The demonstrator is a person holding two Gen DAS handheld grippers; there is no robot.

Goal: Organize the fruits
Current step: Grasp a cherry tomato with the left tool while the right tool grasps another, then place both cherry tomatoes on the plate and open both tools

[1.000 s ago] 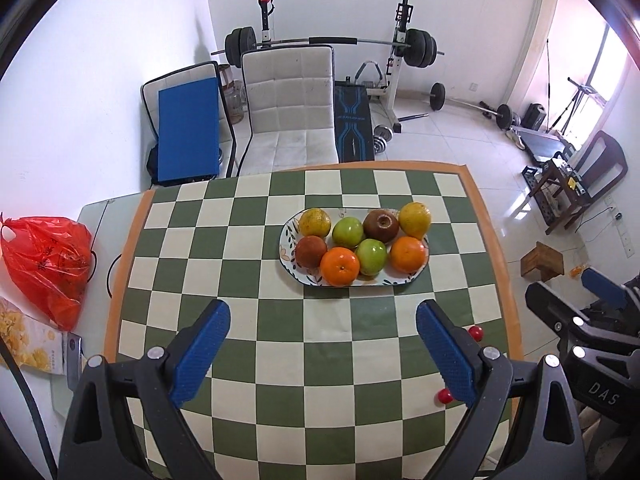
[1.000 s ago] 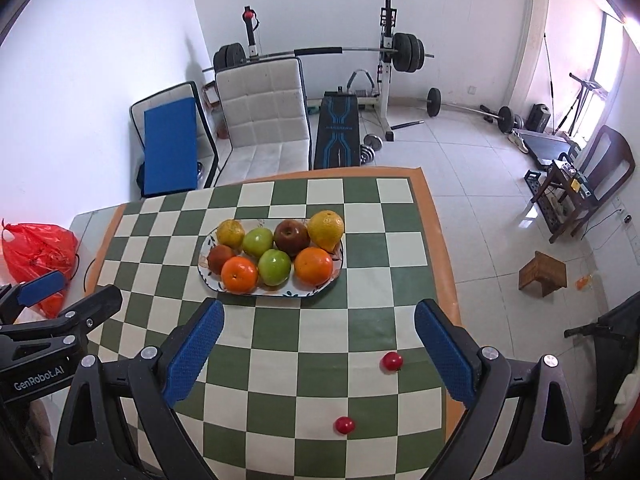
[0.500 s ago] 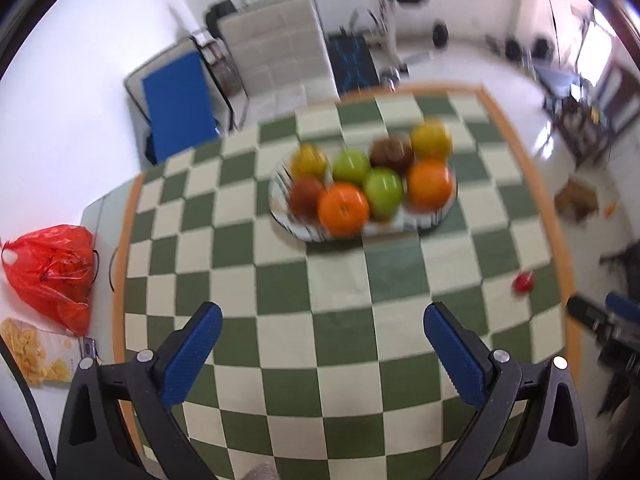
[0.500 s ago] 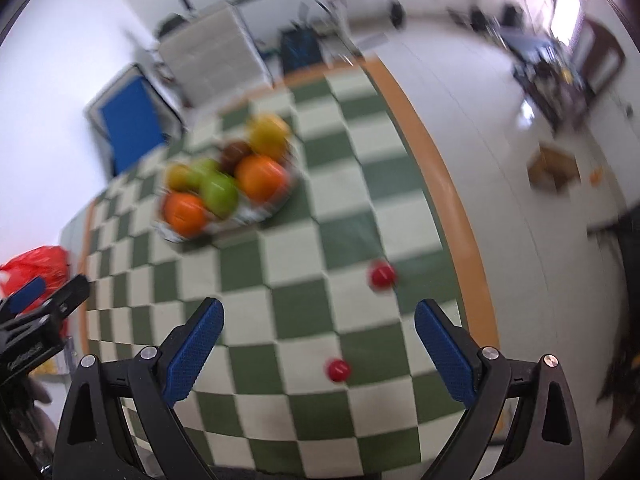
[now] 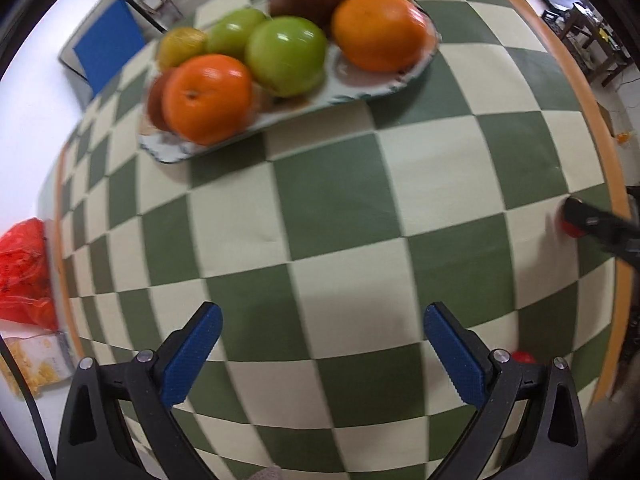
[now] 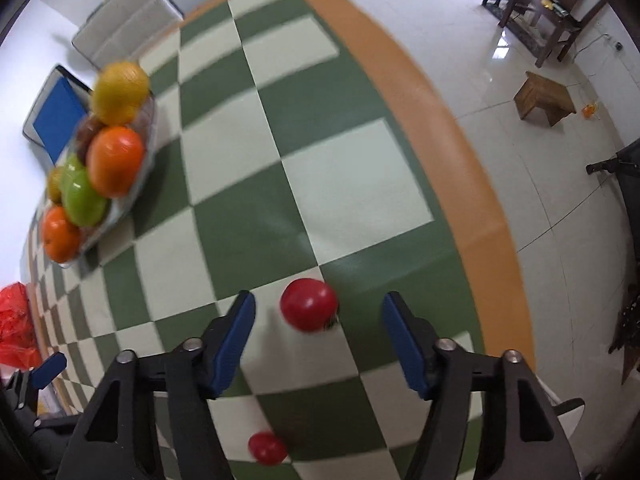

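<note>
a: what does the right wrist view give you that the left one doesn't?

b: a clear look at the near red fruit [image 6: 309,310]. it sits on the checkered tablecloth [image 6: 248,184], right between the fingers of the right gripper [image 6: 319,313], whose jaws are spread, with a gap to the fruit on each side. a second small red fruit [image 6: 267,448] lies lower in the frame, between the gripper's arms.

a: and in the left wrist view?

b: there the first red fruit [image 5: 573,227] is only a sliver at the right edge, half covered by the right gripper's dark finger [image 5: 602,226]. the second red fruit [image 5: 523,357] peeks out just behind the left gripper's own right finger.

a: left gripper itself?

b: the left gripper [image 5: 321,333] hangs over bare squares of cloth, jaws spread wide, holding nothing.

a: the plate?

b: the left view shows it best: the plate [image 5: 372,84] holds two oranges, green apples, brownish fruits and yellow ones, blurred. the right view has the plate [image 6: 149,128] at its left edge, well apart from the red fruits. a red plastic bag [image 5: 24,272] lies off the table's left side.
</note>
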